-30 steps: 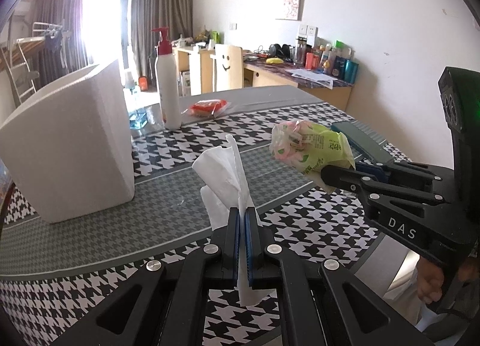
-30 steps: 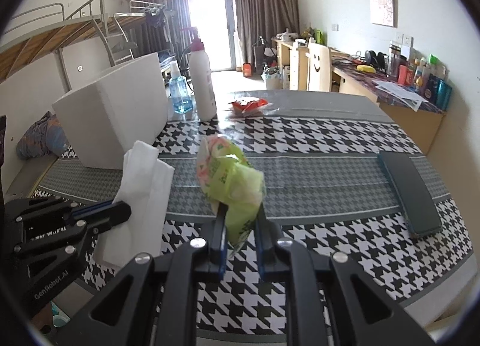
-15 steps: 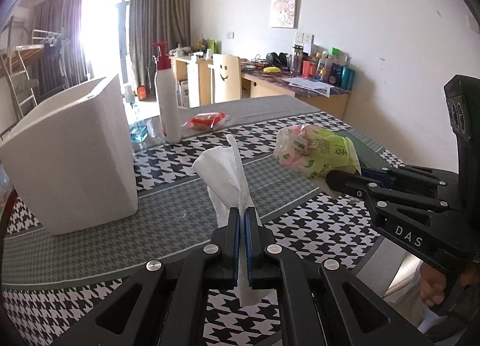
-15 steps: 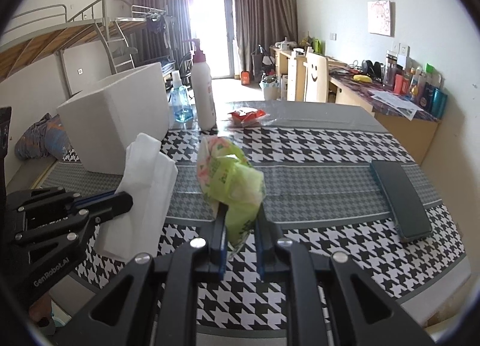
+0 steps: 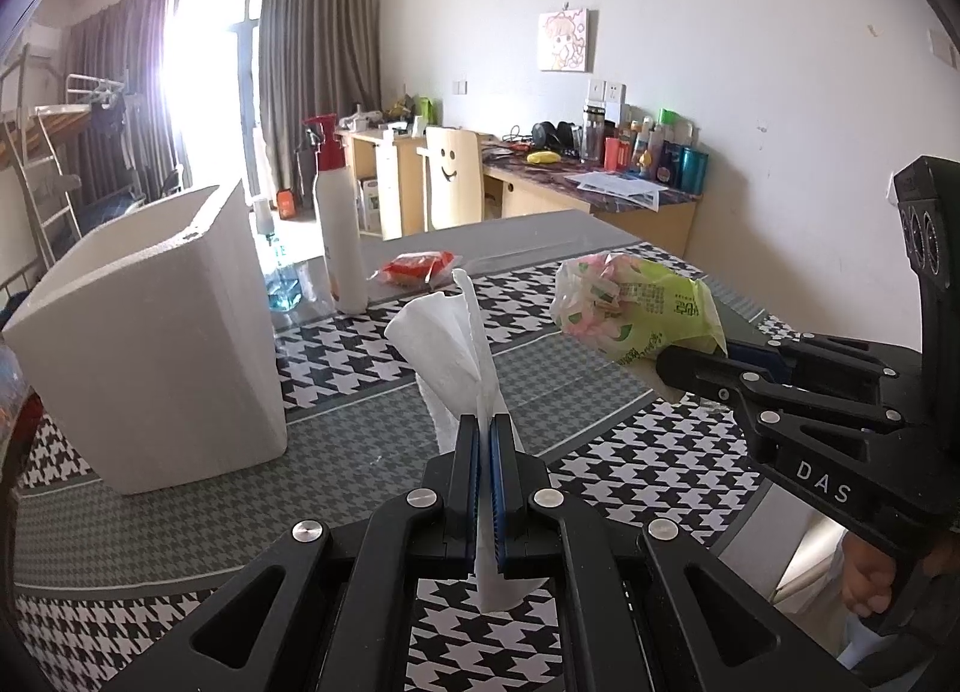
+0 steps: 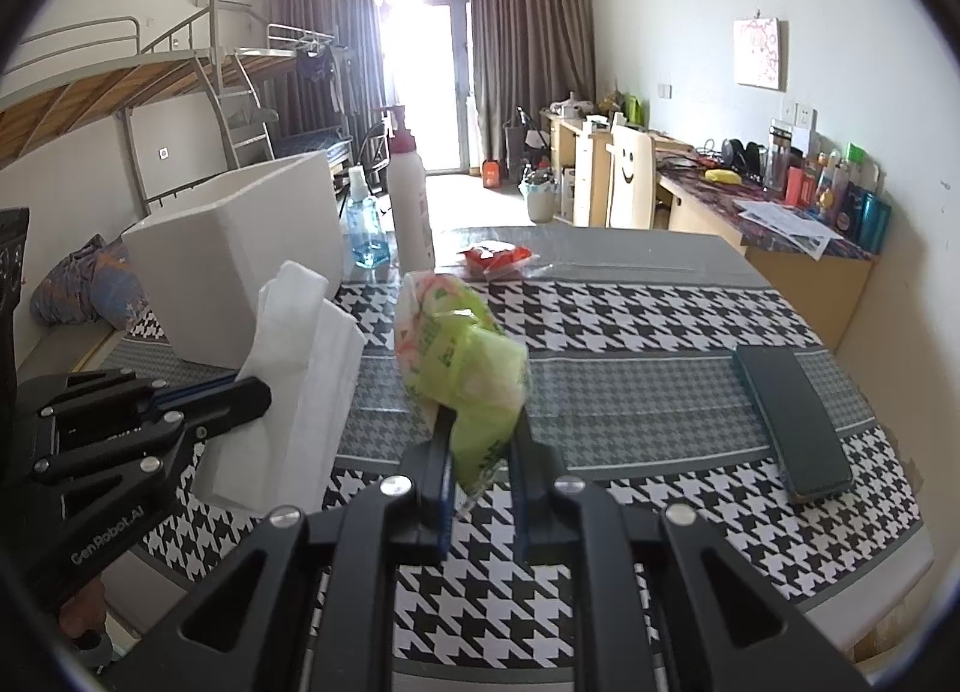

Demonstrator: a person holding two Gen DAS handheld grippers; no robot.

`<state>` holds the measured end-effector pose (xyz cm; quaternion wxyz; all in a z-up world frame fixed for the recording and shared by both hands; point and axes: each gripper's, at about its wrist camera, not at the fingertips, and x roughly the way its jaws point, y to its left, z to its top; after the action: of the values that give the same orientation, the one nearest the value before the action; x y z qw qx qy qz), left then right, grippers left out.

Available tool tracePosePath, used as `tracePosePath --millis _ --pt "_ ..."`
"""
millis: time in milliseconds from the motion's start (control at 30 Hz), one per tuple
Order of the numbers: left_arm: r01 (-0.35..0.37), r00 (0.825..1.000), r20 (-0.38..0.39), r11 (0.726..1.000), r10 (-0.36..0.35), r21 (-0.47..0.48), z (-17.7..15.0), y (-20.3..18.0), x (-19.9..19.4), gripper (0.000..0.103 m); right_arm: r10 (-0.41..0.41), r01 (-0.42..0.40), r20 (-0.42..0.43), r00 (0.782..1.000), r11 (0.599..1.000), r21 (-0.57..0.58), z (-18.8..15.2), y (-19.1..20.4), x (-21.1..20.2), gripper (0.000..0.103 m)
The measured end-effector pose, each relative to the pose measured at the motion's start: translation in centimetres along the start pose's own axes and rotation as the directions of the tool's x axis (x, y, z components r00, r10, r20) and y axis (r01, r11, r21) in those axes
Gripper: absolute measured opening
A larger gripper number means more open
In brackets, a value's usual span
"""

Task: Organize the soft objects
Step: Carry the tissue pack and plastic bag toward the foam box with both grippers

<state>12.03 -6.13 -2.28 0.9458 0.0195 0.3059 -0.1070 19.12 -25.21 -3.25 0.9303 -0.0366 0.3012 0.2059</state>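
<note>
My left gripper is shut on a white paper tissue that stands up above its jaws and hangs below them, held above the table. In the right wrist view the same tissue hangs from the left gripper at the left. My right gripper is shut on a green and pink soft plastic pack, also lifted off the table. That pack shows at the right of the left wrist view, with the right gripper behind it. A white foam box, open on top, stands on the left.
The table has a black-and-white houndstooth cloth. A white pump bottle, a small blue-liquid bottle and a red packet stand at the back. A dark flat case lies on the right. A person's hand shows low right.
Both grippers keep their hold and have tilted up a little, so more of the room shows. The tissue and the green pack stay raised side by side.
</note>
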Motion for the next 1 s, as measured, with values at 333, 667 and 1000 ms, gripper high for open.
tracePosePath --millis 333,667,1000 --pt "-0.013 1.000 0.023 1.000 0.012 0.012 0.7 0.1 -0.5 0.004 0.000 0.001 0.024 1.000 1.000 -0.008 0.8 -0.2 -0.5 0.019" --pt "-0.025 0.999 0.049 0.999 0.024 0.020 1.4 0.3 -1.0 0.004 -0.004 0.005 0.041 0.999 1.000 -0.018 1.5 0.0 -0.7 0.019" --pt "-0.041 0.997 0.073 0.999 0.039 0.032 2.6 0.5 -1.0 0.004 0.001 0.000 0.056 0.998 1.000 -0.014 2.5 -0.2 -0.8 0.019"
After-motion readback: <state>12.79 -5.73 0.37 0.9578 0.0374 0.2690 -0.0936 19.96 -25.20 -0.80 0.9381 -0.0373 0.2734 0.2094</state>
